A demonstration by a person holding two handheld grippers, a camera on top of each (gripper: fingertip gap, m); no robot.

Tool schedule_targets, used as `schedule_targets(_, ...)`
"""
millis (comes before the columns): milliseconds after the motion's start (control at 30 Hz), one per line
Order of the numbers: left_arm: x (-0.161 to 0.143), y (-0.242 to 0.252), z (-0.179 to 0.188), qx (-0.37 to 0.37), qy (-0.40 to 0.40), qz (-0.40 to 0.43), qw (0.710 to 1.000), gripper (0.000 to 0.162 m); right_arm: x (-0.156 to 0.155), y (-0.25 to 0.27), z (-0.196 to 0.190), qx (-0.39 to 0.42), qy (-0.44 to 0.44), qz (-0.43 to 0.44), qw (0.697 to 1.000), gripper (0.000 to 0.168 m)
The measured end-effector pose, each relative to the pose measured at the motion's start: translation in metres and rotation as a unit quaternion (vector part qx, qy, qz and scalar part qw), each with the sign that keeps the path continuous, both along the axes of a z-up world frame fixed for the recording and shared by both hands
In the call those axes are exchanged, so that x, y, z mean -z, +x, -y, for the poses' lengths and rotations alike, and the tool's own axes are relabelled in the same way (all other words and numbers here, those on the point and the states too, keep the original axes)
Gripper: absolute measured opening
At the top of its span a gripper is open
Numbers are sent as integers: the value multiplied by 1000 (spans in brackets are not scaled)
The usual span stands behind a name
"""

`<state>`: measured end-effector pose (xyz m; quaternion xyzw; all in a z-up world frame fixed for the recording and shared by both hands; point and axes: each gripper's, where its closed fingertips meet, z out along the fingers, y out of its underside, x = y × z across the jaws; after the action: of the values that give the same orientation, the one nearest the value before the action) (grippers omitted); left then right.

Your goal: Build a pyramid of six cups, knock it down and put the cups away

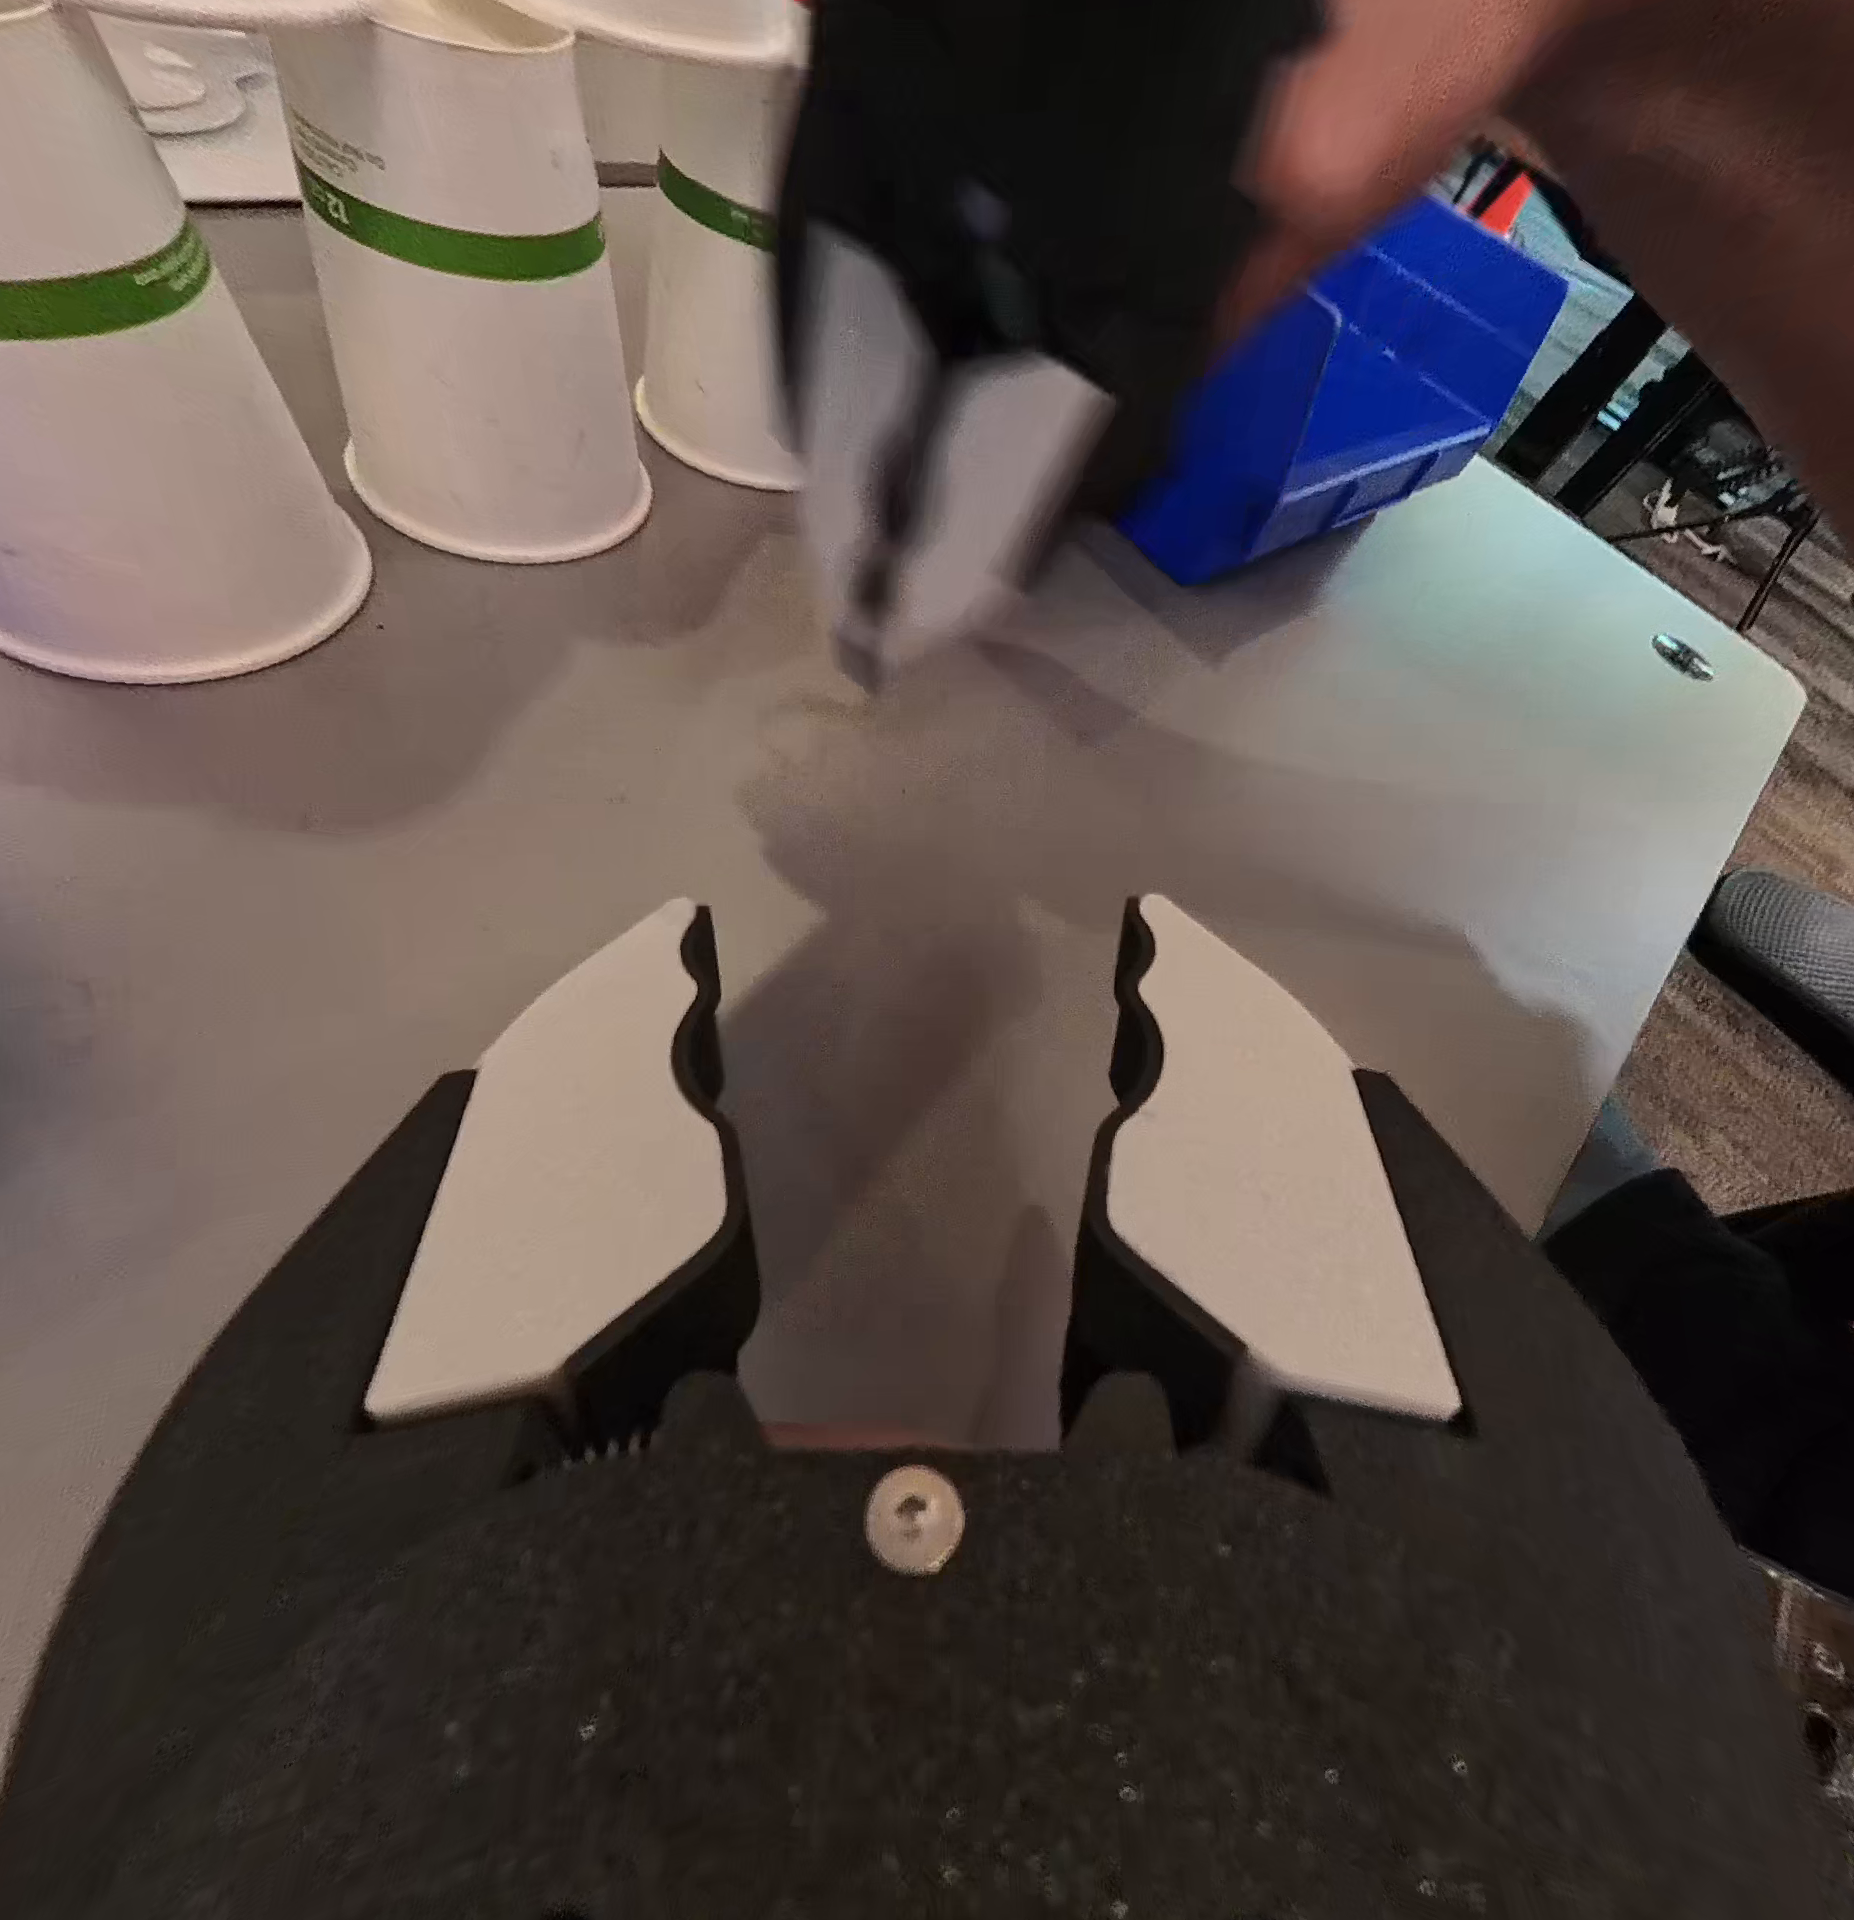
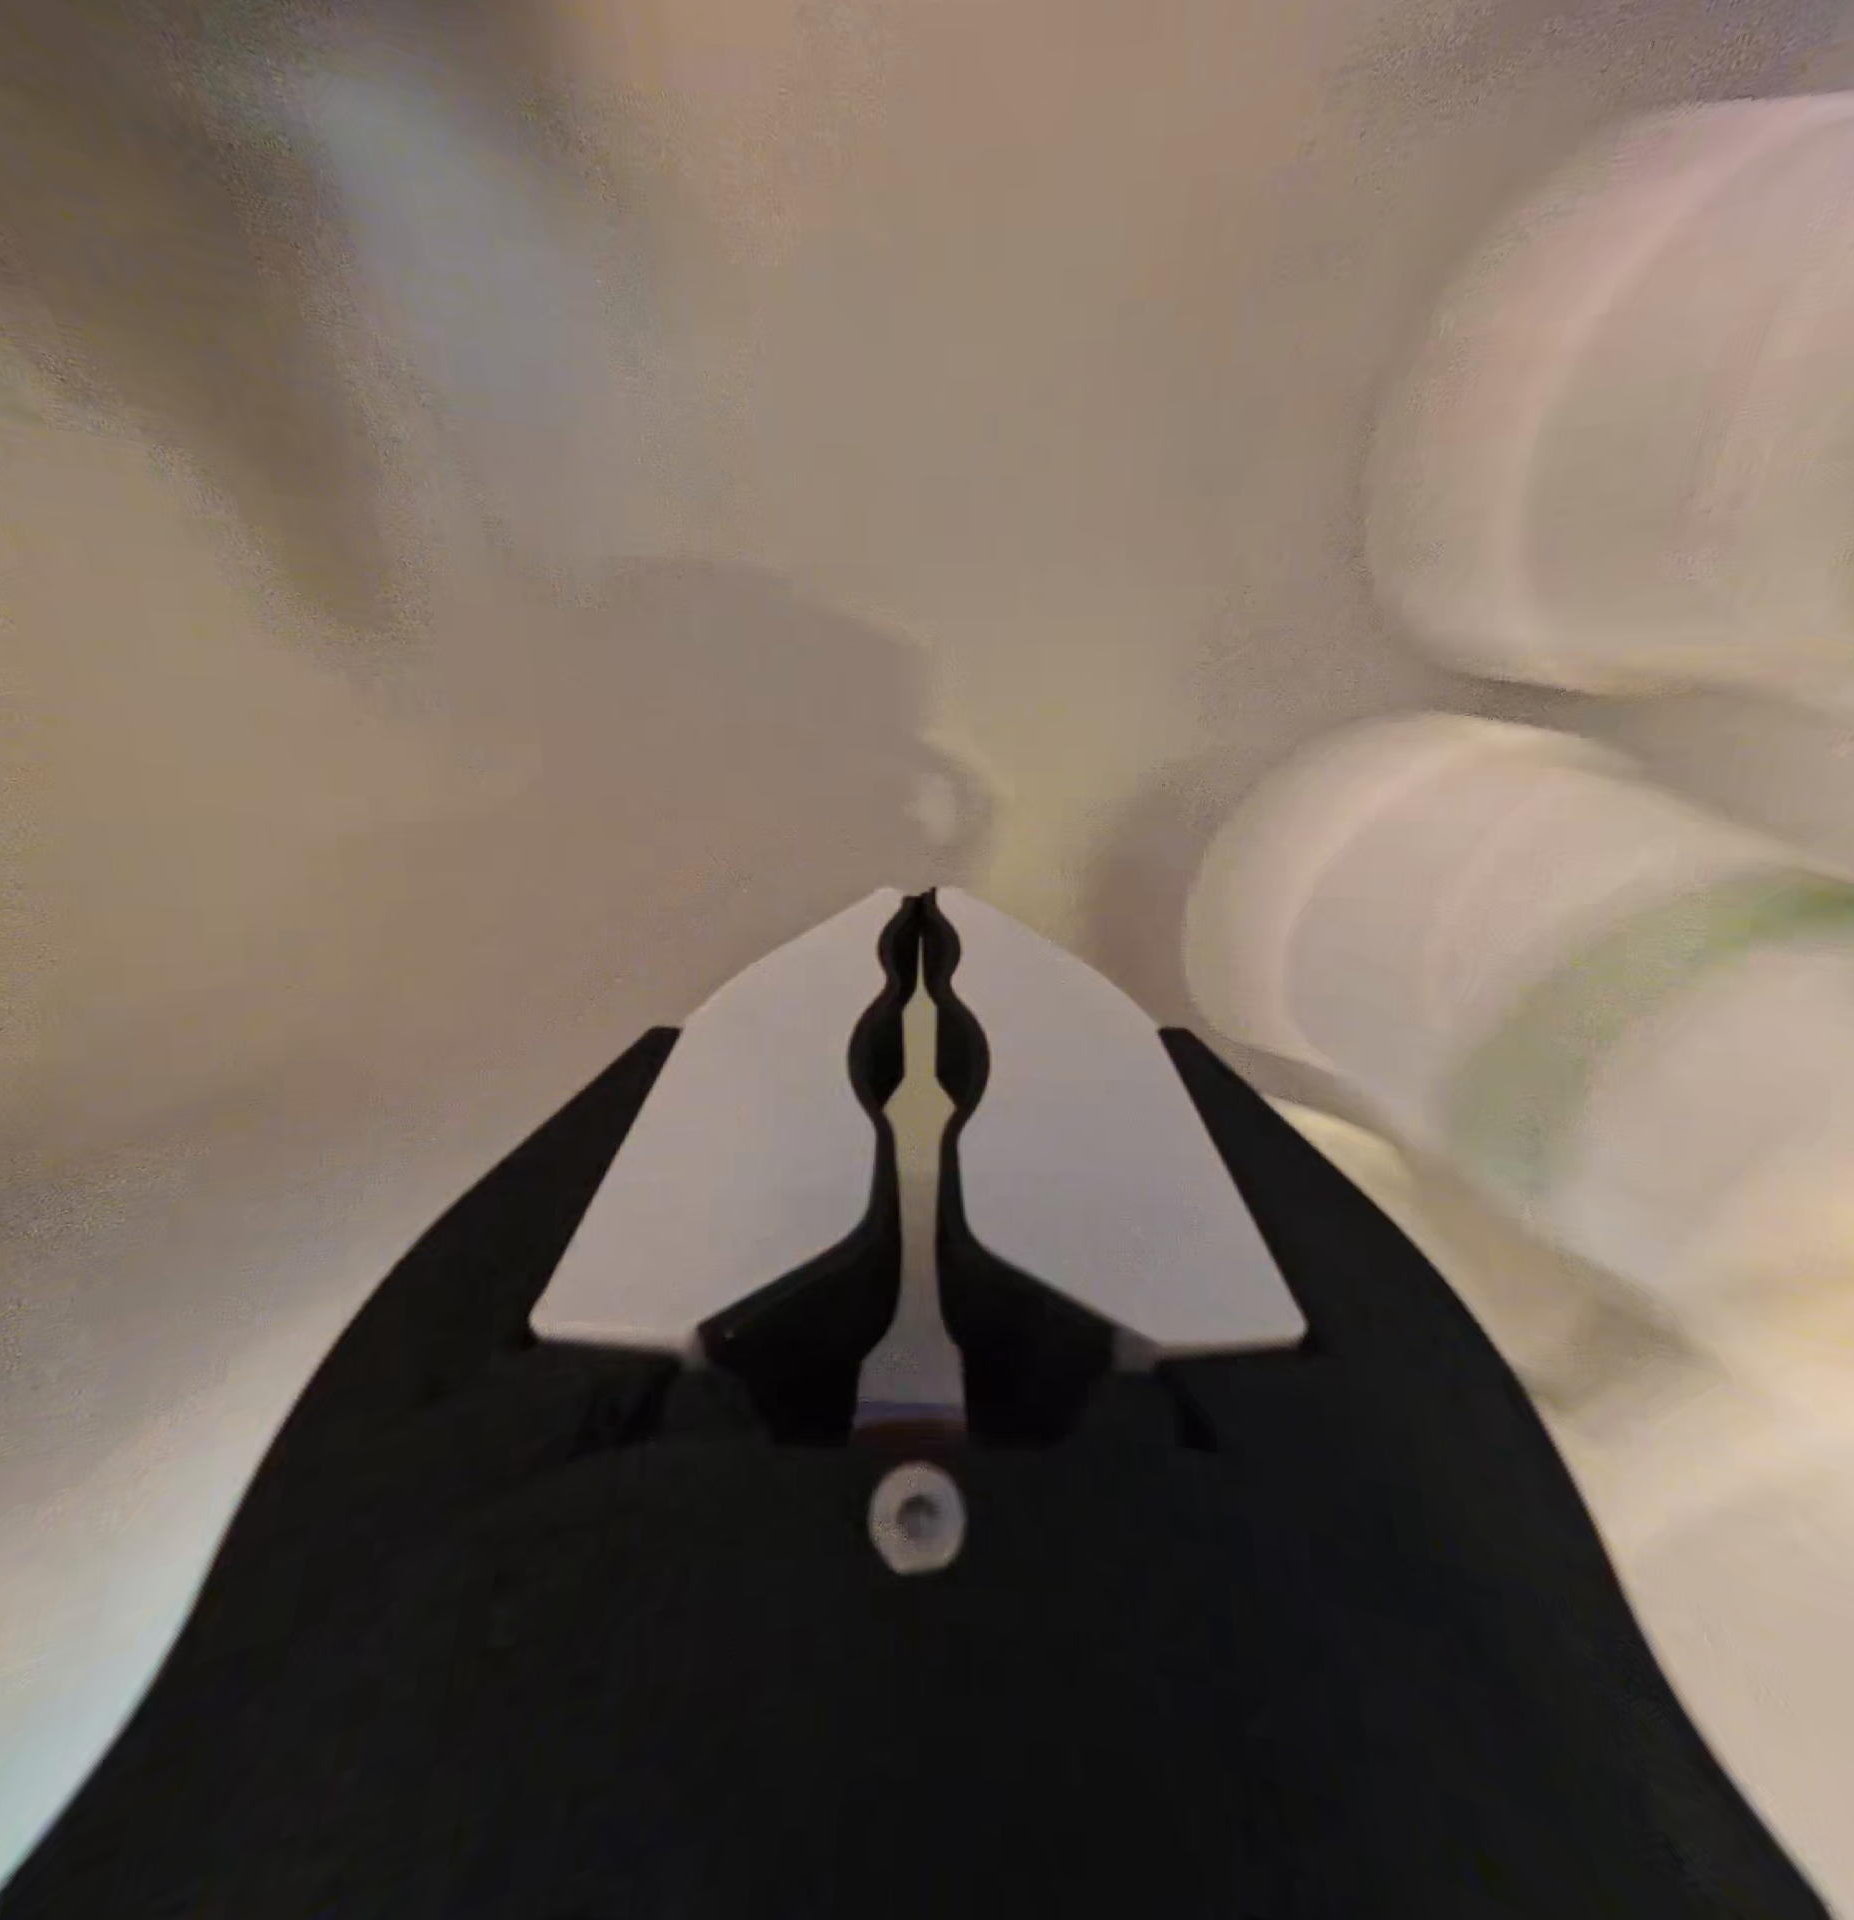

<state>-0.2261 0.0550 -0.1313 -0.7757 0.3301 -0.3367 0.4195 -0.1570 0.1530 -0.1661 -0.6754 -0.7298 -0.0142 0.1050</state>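
Looking along our left gripper (image 1: 918,914), we see its jaws spread wide and empty above the pale grey table (image 1: 1422,748). White paper cups with green bands (image 1: 466,312) stand upside down at the far left, stacked in tiers, near a blue plastic bin (image 1: 1349,416). Our right gripper (image 1: 871,634) tilts down beside them. From its own view, our right gripper (image 2: 921,896) has tips pressed together on nothing, with blurred white cups (image 2: 1525,883) at right.

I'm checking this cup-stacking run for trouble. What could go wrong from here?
The right gripper is shut, blurred with motion and close beside the upside-down cups; a swing could topple the stack early. The left gripper is open and empty, so it would not catch a falling cup. The blue bin sits near the table edge.
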Motion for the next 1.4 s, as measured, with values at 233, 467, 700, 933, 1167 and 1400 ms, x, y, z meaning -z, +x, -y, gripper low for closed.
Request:
schedule_targets(233, 6, 3, 9, 21, 18, -32, 999, 73, -59, -20, -30, 60, 221, -132, 964, 0)
schedule_targets(467, 7, 9, 19, 38, 20, -38, 998, 75, -19, -8, 115, 84, 162, -245, 952, 0)
schedule_targets(700, 12, 9, 17, 29, 38, -64, 997, 77, -27, 13, 135, 253, 112, -459, 844, 46)
schedule_targets(933, 10, 1, 8, 10, 27, -50, 998, 78, -57, 31, 119, 284, 178, -527, 781, 74)
schedule_targets(1167, 8, -2, 5, 5, 3, -25, 1000, 78, -52, 32, 117, 288, 186, -512, 788, 76)
schedule_targets(1400, 10, -4, 2, 3, -3, -27, 1000, 78, -50, 39, 113, 304, 181, -515, 781, 76)
